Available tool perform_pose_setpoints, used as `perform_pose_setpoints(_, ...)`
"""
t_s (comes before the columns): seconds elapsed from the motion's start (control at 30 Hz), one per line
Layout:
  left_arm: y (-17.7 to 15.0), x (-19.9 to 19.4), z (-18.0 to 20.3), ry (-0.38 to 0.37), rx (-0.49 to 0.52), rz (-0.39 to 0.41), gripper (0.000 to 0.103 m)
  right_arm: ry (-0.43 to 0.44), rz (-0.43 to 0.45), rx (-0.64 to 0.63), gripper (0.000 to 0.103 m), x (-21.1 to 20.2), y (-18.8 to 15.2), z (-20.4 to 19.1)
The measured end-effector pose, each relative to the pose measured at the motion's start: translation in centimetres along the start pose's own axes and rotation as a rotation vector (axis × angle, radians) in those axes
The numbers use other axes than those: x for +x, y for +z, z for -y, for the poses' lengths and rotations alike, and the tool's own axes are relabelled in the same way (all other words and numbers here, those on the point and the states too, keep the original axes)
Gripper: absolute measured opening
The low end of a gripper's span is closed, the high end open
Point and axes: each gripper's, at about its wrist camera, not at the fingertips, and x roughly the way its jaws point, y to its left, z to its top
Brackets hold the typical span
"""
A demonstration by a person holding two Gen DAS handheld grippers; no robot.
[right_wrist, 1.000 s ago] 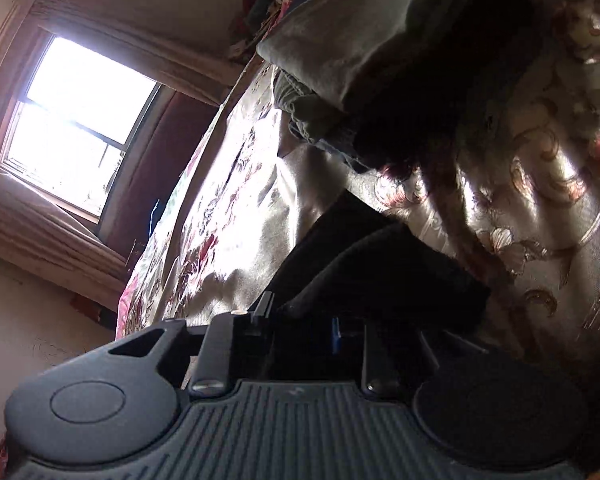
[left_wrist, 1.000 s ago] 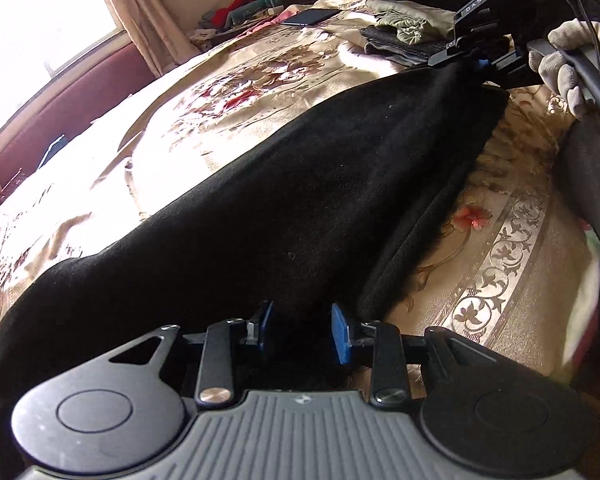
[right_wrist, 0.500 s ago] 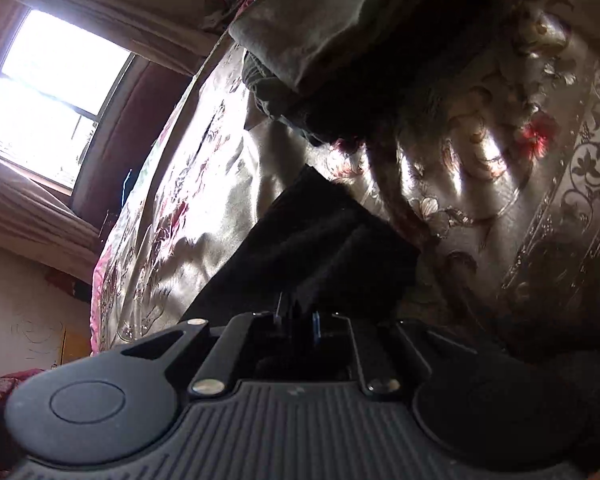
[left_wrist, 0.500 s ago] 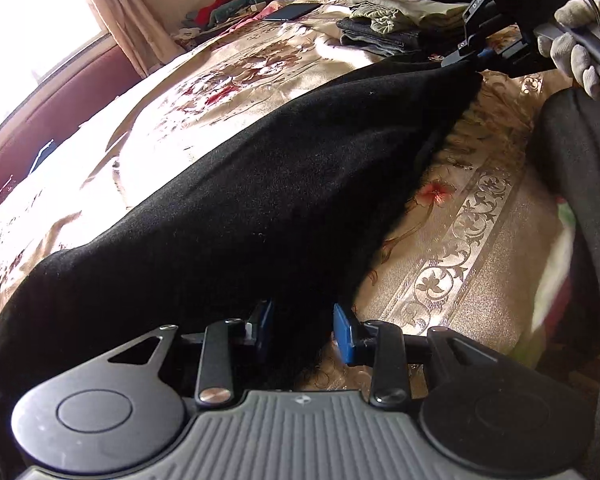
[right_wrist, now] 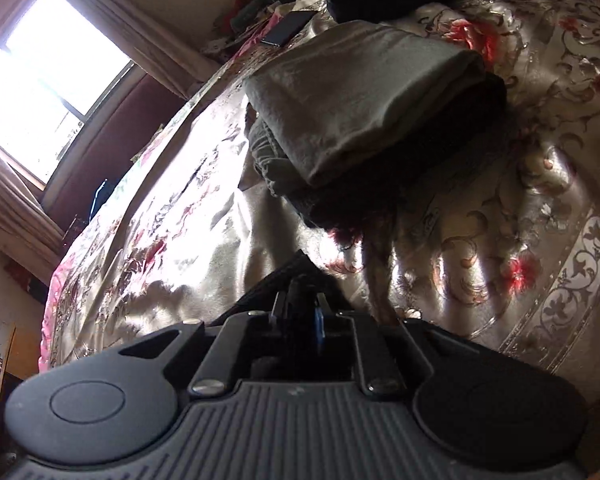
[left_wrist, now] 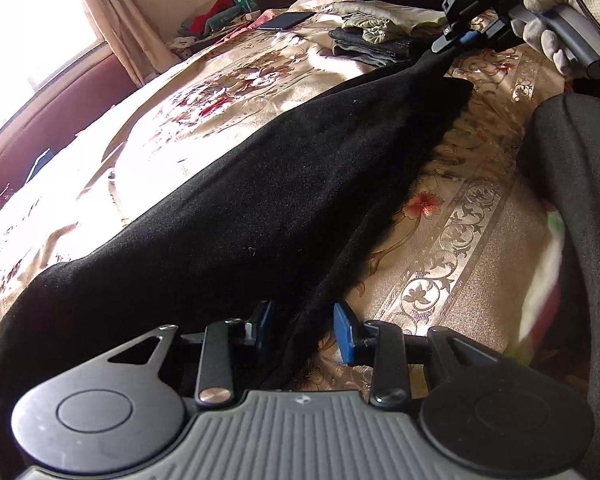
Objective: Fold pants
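Black pants [left_wrist: 260,208] are stretched lengthwise across the floral bedspread [left_wrist: 452,248], pinched at one end only.

The left gripper [left_wrist: 302,330] is spread wide, a hanging edge of the cloth passing between its blue pads [left_wrist: 343,332] ungripped. The right gripper [right_wrist: 298,316] is clamped on the far end of the pants, its tips largely lost in shadow and dark fabric. A gloved hand [left_wrist: 548,20] is cut off at the frame edge. Folded clothes [right_wrist: 360,96] are stacked beyond.

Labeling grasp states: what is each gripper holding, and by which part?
Right gripper: shut on the far corner of the black pants. Left gripper: open, straddling the pants' near edge, holding nothing.
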Motion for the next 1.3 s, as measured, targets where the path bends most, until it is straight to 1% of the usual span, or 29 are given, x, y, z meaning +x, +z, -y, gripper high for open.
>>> perform_pose_setpoints(0.07,-0.1,0.0,0.1,0.001,0.009,-0.001,0.047,-0.001,-0.007,0.031,0.017,-1.0,-0.8,0.5)
perform_pose_setpoints(0.17,-0.3,0.0,0.3,0.008,0.022,0.001,0.047,0.051,-0.01,0.049,0.02,-2.9,-2.1,0.5)
perform_pose_setpoints(0.2,-0.3,0.0,0.3,0.013,0.027,0.005,0.047,0.055,-0.017,0.051,0.024,-3.2,-2.6,0.2)
perform_pose_setpoints(0.23,-0.2,0.1,0.4,0.019,0.032,0.01,0.047,0.065,-0.027,0.042,0.026,-3.4,-3.1,-0.1)
perform_pose_setpoints(0.3,-0.1,0.2,0.5,0.035,0.033,0.022,0.047,0.096,-0.066,-0.007,0.026,-3.4,-4.5,-1.3)
perform_pose_setpoints(0.37,0.2,0.6,0.5,0.039,0.025,0.028,0.047,0.116,-0.132,-0.096,0.026,-2.2,-5.8,-3.5)
perform_pose_setpoints(0.4,0.3,0.8,0.6,0.041,0.029,0.031,0.047,0.124,-0.166,-0.114,0.027,-1.1,-6.4,-4.4)
perform_pose_setpoints(0.47,0.3,1.2,0.8,0.054,0.054,0.035,0.048,0.149,-0.196,-0.054,0.029,0.7,-6.9,-4.6)
perform_pose_setpoints(0.5,0.3,1.4,0.8,0.056,0.059,0.033,0.051,0.15,-0.206,-0.025,0.032,1.7,-7.0,-4.5)
perform_pose_setpoints(0.6,0.2,1.9,0.5,0.051,0.047,0.03,0.053,0.157,-0.24,0.018,0.032,3.7,-7.4,-4.3)
perform_pose_setpoints(0.67,0.2,1.8,0.4,0.054,0.043,0.033,0.053,0.166,-0.233,0.025,0.024,3.7,-7.4,-4.2)
perform_pose_setpoints(0.7,0.2,1.6,0.2,0.048,0.033,0.032,0.053,0.19,-0.221,0.035,0.013,3.2,-7.1,-4.1)
perform_pose_setpoints(0.73,0.2,1.5,0.0,0.041,0.021,0.029,0.053,0.202,-0.213,0.044,0.008,2.9,-6.9,-3.9)
perform_pose_setpoints(0.8,0.2,1.1,-0.3,0.034,0.017,0.028,0.052,0.233,-0.207,0.075,0.005,2.1,-6.0,-3.4)
perform_pose_setpoints(0.87,0.1,0.4,-0.3,0.04,0.035,0.037,0.052,0.267,-0.21,0.105,0.005,1.6,-5.5,-3.2)
perform_pose_setpoints(0.93,0.0,-0.5,-0.5,0.048,0.036,0.052,0.053,0.29,-0.21,0.101,0.004,1.2,-5.2,-3.4)
perform_pose_setpoints(1.07,0.3,-1.9,-1.2,0.071,0.014,0.107,0.057,0.33,-0.202,0.11,0.004,-0.6,-4.2,-3.5)
perform_pose_setpoints(1.1,0.4,-2.0,-1.5,0.072,0.0,0.12,0.06,0.343,-0.198,0.107,0.004,-1.0,-4.0,-3.8)
perform_pose_setpoints(1.13,0.6,-1.7,-1.6,0.075,0.001,0.124,0.062,0.35,-0.197,0.101,0.004,-1.3,-3.9,-4.0)
perform_pose_setpoints(1.2,0.8,-0.6,-0.8,0.096,0.058,0.114,0.062,0.368,-0.199,0.093,0.004,-1.7,-3.6,-4.6)
perform_pose_setpoints(1.27,0.9,0.0,0.4,0.068,0.109,0.117,0.062,0.385,-0.196,0.088,0.004,-1.8,-3.1,-5.3)
perform_pose_setpoints(1.3,1.1,0.3,0.9,0.074,0.121,0.11,0.062,0.39,-0.194,0.082,0.004,-1.9,-3.0,-5.6)
